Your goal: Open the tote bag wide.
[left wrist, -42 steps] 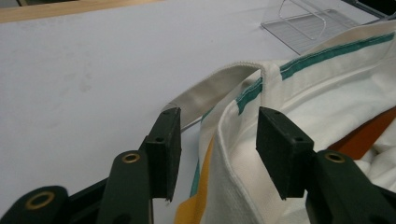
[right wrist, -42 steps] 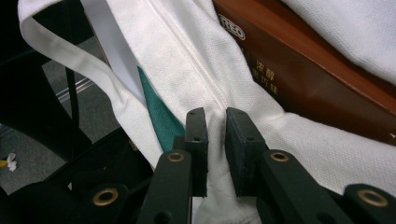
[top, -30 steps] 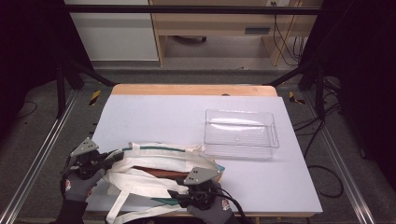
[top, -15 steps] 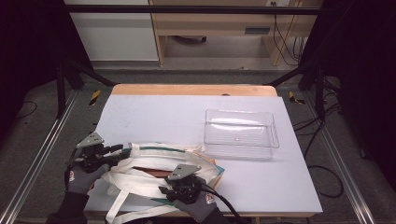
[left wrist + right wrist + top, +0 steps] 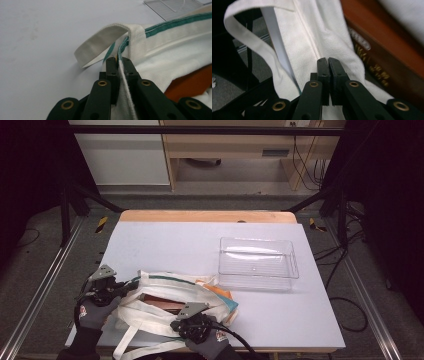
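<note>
At the near edge of the table (image 5: 165, 245), the right gripper (image 5: 189, 319) sits low over the near side of the bag (image 5: 200, 292), held by a gloved hand (image 5: 212, 347) with its cable trailing off toward the table edge. In the right gripper view its jaws have just been closing and now stand pressed together over the cream canvas (image 5: 329, 42); the gap between them is too narrow to show whether cloth is pinched there, so a grip cannot be confirmed. Beside the jaws in that view, a strap (image 5: 249, 42) loops off the table edge, and a brown box (image 5: 387, 57) with gold print lies inside the bag mouth. To the left and slightly farther, the left gripper (image 5: 122, 287) lies at the bag's left end, its grey plate on top, held in the other gloved hand (image 5: 92, 312). Its jaws have also just been closing, and in the left gripper view they pinch the green-trimmed rim (image 5: 122, 50) of the bag, with the fabric edge running down between the pads; a handle loop (image 5: 100, 46) curls onto the table just beyond the tips. The bag lies flat on the near left part of the table, mouth open between the two grippers, straps spilling over the near edge, an orange item (image 5: 215, 287) showing at its far right corner. Beyond the bag, near but apart from it, a clear tray (image 5: 287, 270) stands on the right half of the table.
</note>
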{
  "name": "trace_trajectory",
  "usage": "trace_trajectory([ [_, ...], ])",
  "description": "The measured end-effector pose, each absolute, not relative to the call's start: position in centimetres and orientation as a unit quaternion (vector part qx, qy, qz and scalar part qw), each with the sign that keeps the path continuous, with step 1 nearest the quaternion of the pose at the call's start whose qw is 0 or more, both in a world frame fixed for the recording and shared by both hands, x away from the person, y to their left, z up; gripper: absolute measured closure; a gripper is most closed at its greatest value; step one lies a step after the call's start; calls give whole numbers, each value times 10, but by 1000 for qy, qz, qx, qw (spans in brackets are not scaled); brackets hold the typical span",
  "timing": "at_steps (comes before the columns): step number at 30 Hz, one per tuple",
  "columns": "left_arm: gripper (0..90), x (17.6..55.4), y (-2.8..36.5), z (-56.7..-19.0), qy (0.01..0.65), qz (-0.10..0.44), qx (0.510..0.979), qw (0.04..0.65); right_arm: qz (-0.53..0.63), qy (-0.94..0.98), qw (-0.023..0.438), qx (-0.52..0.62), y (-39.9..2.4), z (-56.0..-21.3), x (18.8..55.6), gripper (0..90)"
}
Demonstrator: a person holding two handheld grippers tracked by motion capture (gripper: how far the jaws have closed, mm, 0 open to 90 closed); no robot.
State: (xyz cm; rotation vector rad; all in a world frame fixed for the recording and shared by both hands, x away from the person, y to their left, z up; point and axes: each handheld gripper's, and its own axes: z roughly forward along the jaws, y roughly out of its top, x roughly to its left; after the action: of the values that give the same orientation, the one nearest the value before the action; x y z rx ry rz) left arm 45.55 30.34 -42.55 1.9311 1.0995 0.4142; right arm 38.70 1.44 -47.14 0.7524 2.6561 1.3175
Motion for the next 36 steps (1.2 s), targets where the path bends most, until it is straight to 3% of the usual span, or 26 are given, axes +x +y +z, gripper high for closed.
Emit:
trace_trajectory([
  [6,833,463,295,-443,468,185,761,410,437,863,29,251,14,-481,385,885],
  [9,763,462,296,-446,474,191,754,412,439,862,36,252,15,-481,384,864],
  [11,690,460,300,-444,475,188,749,421,442,861,33,251,13,-478,384,778],
  [12,657,460,300,-444,475,188,749,421,442,861,33,251,13,-478,384,778],
  [13,619,456,304,-440,471,183,743,438,454,855,33,249,9,-472,384,692],
  [17,530,443,310,-424,461,190,726,473,491,834,58,247,-7,-450,383,641],
  [20,515,430,312,-410,453,204,710,499,513,818,81,248,-21,-431,385,624],
  [22,522,421,312,-402,445,212,701,515,521,809,97,254,-31,-422,388,622],
  [31,804,392,282,-397,407,213,734,500,498,803,146,293,-57,-418,404,643],
  [36,838,388,259,-415,388,206,772,460,478,809,159,304,-57,-426,409,614],
])
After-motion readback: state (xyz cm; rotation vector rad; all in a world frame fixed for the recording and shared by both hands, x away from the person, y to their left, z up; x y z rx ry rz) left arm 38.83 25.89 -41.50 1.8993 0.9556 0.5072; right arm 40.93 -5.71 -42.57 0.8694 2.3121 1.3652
